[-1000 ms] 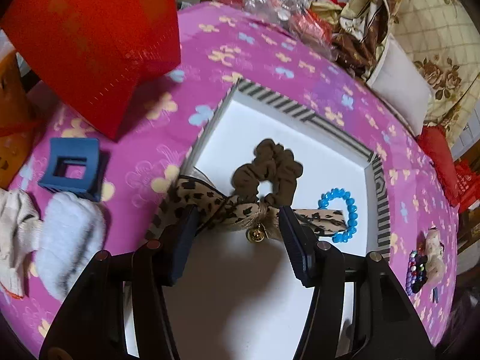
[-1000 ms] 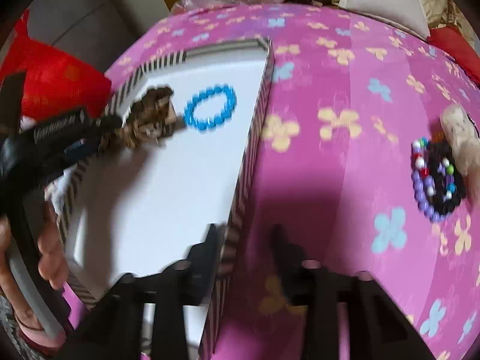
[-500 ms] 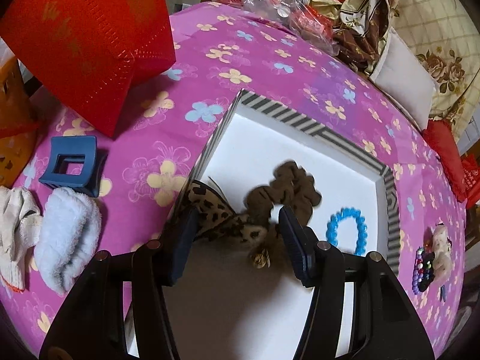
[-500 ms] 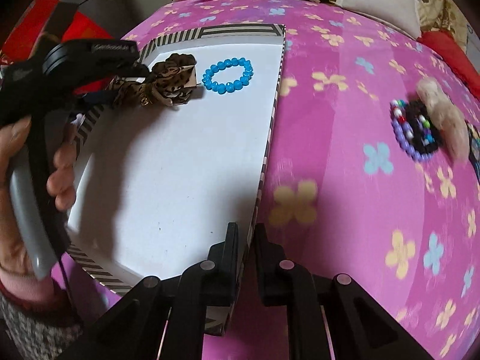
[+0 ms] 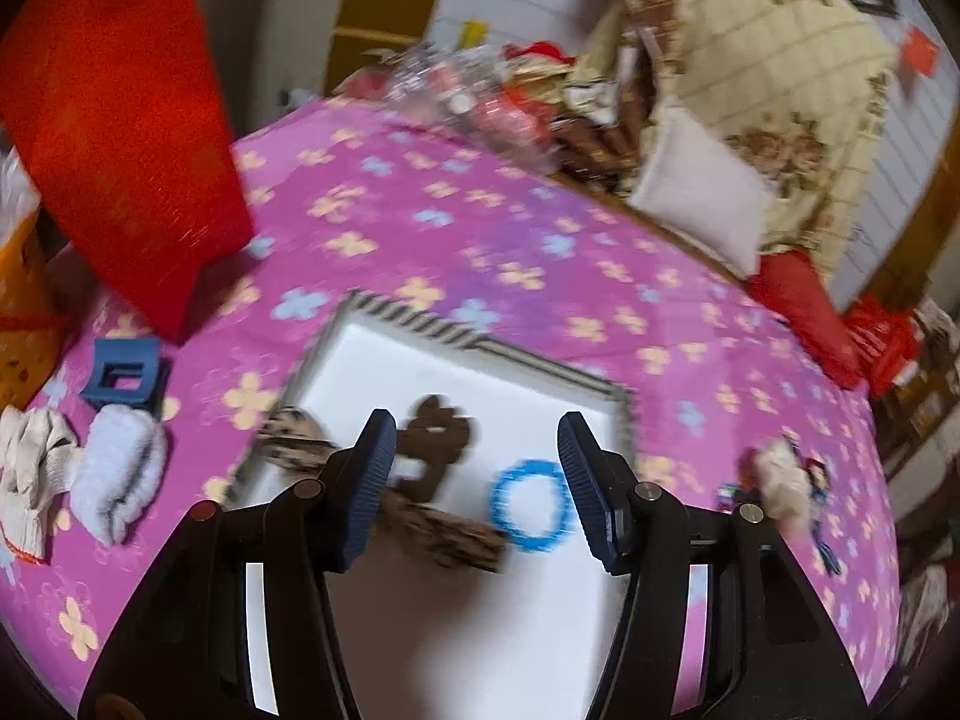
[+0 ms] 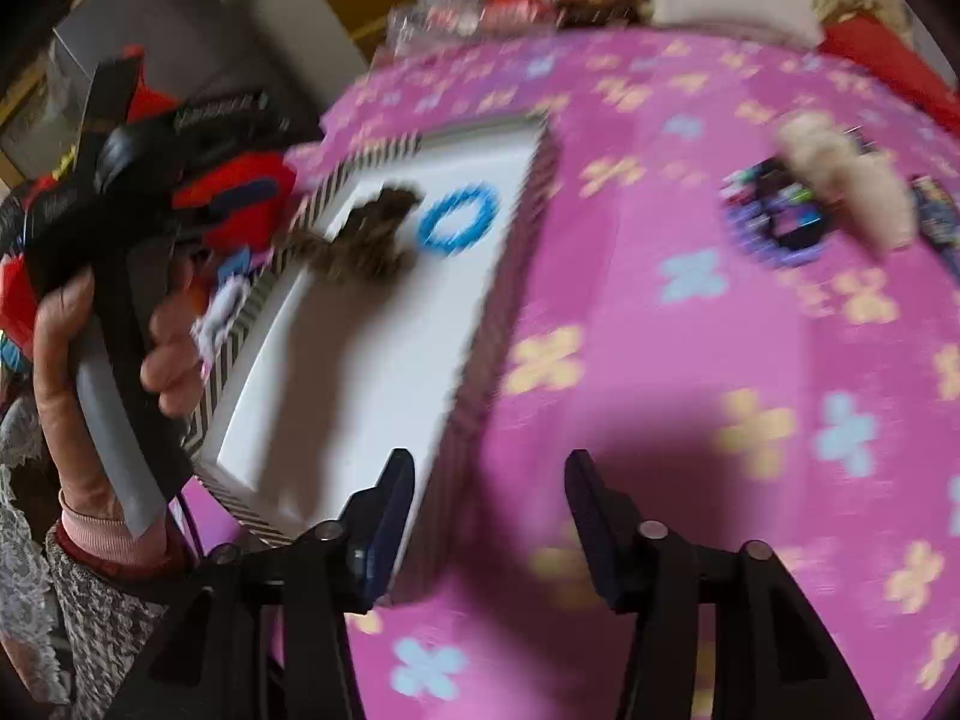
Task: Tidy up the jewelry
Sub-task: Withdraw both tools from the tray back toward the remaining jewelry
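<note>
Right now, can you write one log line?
left hand-held gripper: open, empty | right hand-held gripper: opening, empty | blue bead bracelet: in striped-edged white tray

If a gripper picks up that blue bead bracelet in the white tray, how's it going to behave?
The blue bead bracelet looks like small round beads on a loop, so it will probably sag rather than hold its circle. Smooth beads may slip between flat pads. It lies flat on the white tray, so it likely won't roll, and it seems light.

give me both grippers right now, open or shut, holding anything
left gripper: open, holding nothing, above the tray.
right gripper: jaws opening, nothing between them, by the tray's striped edge.
</note>
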{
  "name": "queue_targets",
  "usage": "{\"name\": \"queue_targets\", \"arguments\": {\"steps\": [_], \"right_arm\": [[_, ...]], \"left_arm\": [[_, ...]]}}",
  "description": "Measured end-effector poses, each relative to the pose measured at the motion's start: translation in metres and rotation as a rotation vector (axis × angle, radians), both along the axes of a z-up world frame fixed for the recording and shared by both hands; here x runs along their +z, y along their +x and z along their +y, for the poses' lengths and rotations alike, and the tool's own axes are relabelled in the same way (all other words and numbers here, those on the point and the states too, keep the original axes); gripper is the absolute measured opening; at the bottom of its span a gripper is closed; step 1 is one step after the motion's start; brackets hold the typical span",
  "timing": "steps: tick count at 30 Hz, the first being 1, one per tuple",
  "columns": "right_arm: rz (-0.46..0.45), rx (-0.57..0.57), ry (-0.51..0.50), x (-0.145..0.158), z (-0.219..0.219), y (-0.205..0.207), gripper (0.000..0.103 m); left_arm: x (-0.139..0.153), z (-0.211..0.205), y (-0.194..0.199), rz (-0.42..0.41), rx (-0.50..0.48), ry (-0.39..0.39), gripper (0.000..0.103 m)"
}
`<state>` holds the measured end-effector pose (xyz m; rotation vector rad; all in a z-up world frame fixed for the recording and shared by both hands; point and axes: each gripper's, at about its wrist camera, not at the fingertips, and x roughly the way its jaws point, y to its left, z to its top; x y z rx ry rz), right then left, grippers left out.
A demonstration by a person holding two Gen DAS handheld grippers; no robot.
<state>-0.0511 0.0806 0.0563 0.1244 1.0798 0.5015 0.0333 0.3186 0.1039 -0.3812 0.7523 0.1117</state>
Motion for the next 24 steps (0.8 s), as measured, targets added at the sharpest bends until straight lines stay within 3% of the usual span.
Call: {"name": "queue_targets", "arguments": {"steps": [6,9,12,15,24], "right_arm": [[-0.005,-0.184,-0.079,-0.008,-0.1,-0.002,0.05],[0.013,-0.279,-0.088,-0.02,-0.158,-0.007,0.05],[0.026,-0.325,-0.071,-0.026,-0.189,-0.001,0.05],[0.003,-0.311,-0.071,-0.02,-0.193,0.019,0.05],[-0.125,-0.217,-0.159,0.009,-0.141,0.129,0.05]], "left_arm": [[0.014,-0.06,-0.011,-0.028,-0.14,0.017,0.056],[0.008,-0.095,-0.01,-0.005,-0.23,0.022,0.056],[-0.005,-0.128,-0.007,0.038,-0.301,0.02,0.056],[-0.016,-0.149,-0.004,0.06,-0.33,0.004,0.056],[-0.042,-0.163,0.004,0.11,-0.372,0.03,0.056]]}}
